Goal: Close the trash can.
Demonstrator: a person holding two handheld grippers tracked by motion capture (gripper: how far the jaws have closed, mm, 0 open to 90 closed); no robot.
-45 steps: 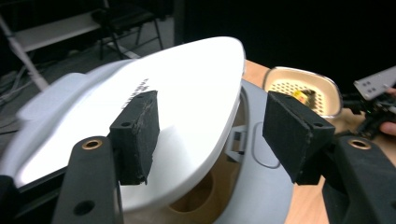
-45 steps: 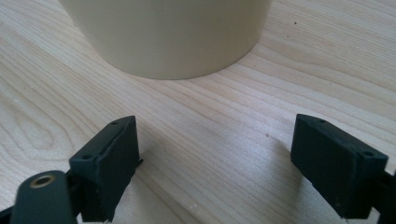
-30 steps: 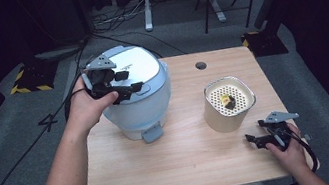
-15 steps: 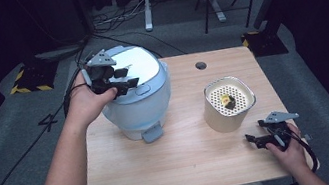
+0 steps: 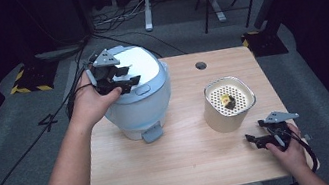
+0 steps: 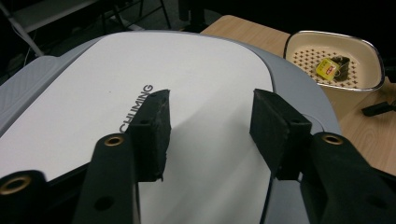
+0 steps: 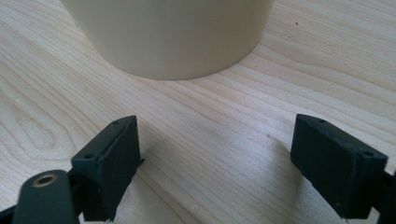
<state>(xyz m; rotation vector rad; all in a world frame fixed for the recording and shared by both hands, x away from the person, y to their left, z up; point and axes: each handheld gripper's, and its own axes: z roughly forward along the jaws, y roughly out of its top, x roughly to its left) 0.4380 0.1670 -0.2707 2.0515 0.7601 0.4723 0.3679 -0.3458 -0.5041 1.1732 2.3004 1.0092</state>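
Observation:
A pale blue and white rice cooker point(image 5: 139, 91) stands at the left of the wooden table point(image 5: 189, 164), its lid point(image 6: 187, 93) down. My left gripper point(image 5: 125, 81) hovers open just over the lid's left side, with nothing between its jaws point(image 6: 210, 126). To the right stands a cream pot point(image 5: 228, 104) with a perforated insert holding a small yellow and dark item point(image 5: 227, 100), which the left gripper view also catches point(image 6: 329, 67). My right gripper point(image 5: 256, 140) rests open on the table near the front right corner, facing the pot's wall point(image 7: 168, 32).
A grey latch tab point(image 5: 151, 134) sticks out at the cooker's front base. A round cable hole point(image 5: 201, 65) sits in the table's far edge. Cables point(image 5: 26, 156) trail off the left side to the floor. Bare wood lies between cooker, pot and front edge.
My left gripper has shifted slightly left and up over the cooker lid. The right gripper has stayed put.

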